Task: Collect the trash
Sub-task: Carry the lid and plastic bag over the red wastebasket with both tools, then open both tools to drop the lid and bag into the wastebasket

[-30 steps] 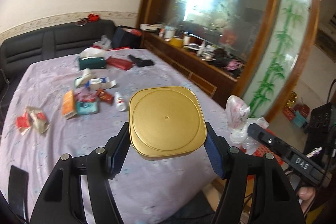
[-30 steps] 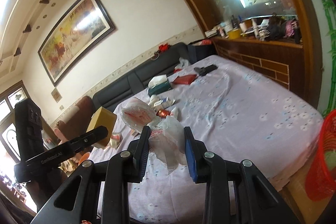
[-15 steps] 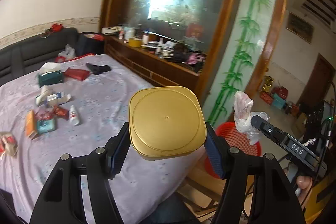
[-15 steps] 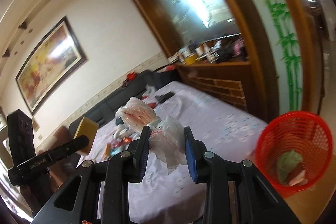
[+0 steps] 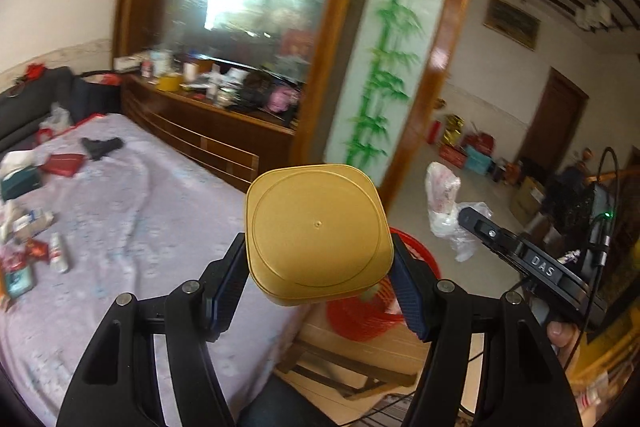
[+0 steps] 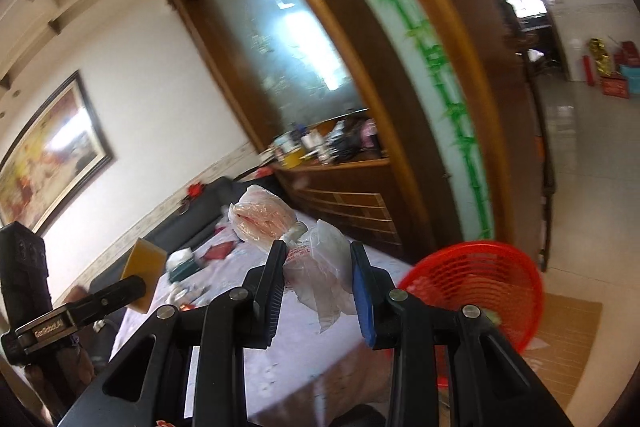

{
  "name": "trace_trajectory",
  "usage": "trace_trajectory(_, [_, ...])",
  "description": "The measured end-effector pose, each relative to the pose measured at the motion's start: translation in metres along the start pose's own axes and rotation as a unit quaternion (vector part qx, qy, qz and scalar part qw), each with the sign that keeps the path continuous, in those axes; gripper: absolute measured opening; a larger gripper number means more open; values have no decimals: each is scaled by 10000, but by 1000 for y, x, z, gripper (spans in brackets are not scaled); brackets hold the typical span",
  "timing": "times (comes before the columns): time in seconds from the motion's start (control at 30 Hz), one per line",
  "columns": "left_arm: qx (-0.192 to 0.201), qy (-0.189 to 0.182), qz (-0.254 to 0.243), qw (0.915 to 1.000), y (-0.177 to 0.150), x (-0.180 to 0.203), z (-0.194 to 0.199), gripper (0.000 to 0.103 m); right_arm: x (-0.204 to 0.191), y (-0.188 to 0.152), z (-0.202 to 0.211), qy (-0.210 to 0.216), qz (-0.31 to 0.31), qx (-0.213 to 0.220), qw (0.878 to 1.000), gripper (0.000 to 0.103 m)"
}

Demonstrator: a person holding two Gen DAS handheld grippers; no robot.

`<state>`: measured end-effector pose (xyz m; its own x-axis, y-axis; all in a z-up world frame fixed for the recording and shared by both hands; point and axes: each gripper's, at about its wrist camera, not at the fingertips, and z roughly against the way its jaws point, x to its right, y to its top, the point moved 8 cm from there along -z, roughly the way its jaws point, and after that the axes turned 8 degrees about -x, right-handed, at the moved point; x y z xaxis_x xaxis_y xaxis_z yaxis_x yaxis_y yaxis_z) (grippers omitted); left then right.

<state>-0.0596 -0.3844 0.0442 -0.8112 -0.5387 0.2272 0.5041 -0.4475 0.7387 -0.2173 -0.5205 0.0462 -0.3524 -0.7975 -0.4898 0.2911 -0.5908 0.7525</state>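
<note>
Red basket [image 6: 476, 287] nearer — contents hidden.

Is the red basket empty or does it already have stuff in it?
Cannot tell: the red basket sits behind the right claw and its plastic bag.

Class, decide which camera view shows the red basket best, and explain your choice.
The right wrist view: the red basket shows its open mouth and mesh wall beside the table. In the left wrist view the gold box and left gripper hide most of it.

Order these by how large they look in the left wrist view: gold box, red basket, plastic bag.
1. Gold box, though it is nearest the camera.
2. Red basket, partly hidden behind the box.
3. Plastic bag.
</note>
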Motion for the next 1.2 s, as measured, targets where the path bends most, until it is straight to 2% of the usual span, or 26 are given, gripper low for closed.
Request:
trace_trajectory(0.33, [-497,-559,-441,9962,1,46,-80,66,72,2,4,-631,-578,-40,9963,34])
trace_trajectory(0.5, [-973,-878,-517,9900,-11,59,-132,66,106,-9,-13,-1035,-809,-311,9908,34])
trace_trajectory(0.67, [-1380,-960,-501,9845,-23,64,-176,66,135,-19,-28,-1147,-1111,-511,9858,34])
trace_trajectory(0.97, [-1678,-999,-426,9798,-37,70,-213,67,150,-18,-37,-1177,-1244,-576,9835,38])
trace_trajectory(1.0, [-1744,-1024,-402,9785,-40,69,-215,68,152,-17,-39,-1217,-1269,-600,9826,45])
trace_trajectory(1.03, [-1840,-1034,-375,9767,-44,68,-219,71,155,-18,-41,-1291,-1297,-650,9810,60])
trace_trajectory(1.1, [-1898,-1047,-304,9758,-47,64,-219,71,158,-19,-41,-1341,-1350,-674,9794,72])
trace_trajectory(1.2, [-1817,-1174,-148,9762,-44,55,-201,75,153,-16,-37,-1223,-1362,-604,9812,72])
